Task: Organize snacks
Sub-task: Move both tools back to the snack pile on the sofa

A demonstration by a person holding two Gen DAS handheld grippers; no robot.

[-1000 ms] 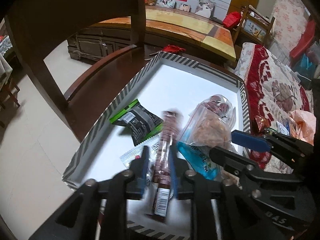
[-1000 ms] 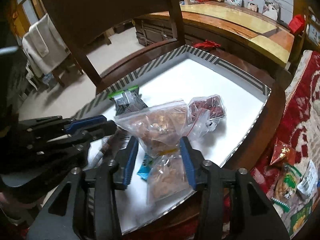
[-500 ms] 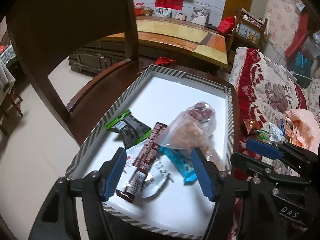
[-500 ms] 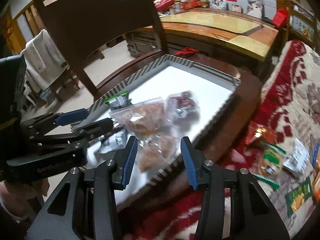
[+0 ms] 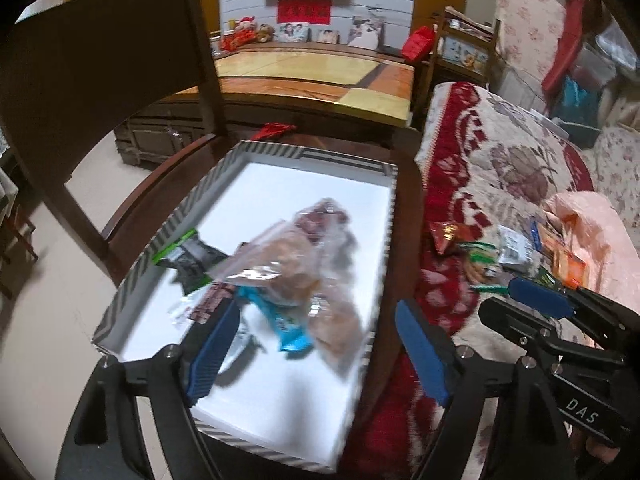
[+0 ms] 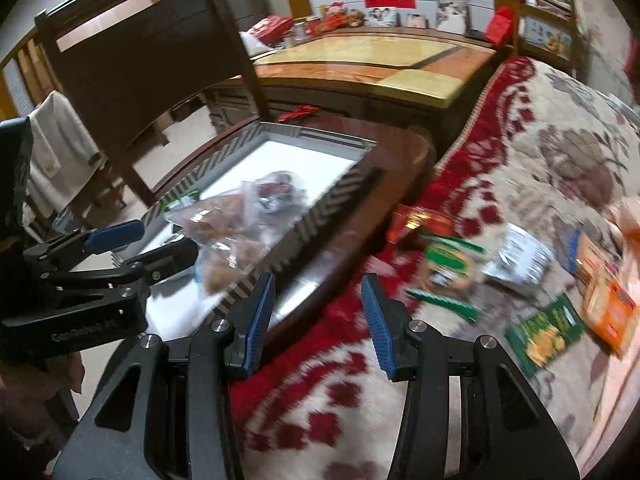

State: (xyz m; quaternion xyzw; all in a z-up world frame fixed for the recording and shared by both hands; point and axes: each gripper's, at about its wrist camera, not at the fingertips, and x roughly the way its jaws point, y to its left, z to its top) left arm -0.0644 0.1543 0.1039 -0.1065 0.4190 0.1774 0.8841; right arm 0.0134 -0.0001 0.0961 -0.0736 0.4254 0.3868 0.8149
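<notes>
Several snack bags lie in the tray — beyond the left gripper's parted, empty fingers.

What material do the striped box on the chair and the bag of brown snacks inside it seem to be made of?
The shallow white box with grey-striped walls looks like matte cardboard: thin, flat walls with sharp folded corners. The clear bag of brown snacks seems to be thin glossy plastic film: its contents show through, and it crinkles and catches the light.
</notes>
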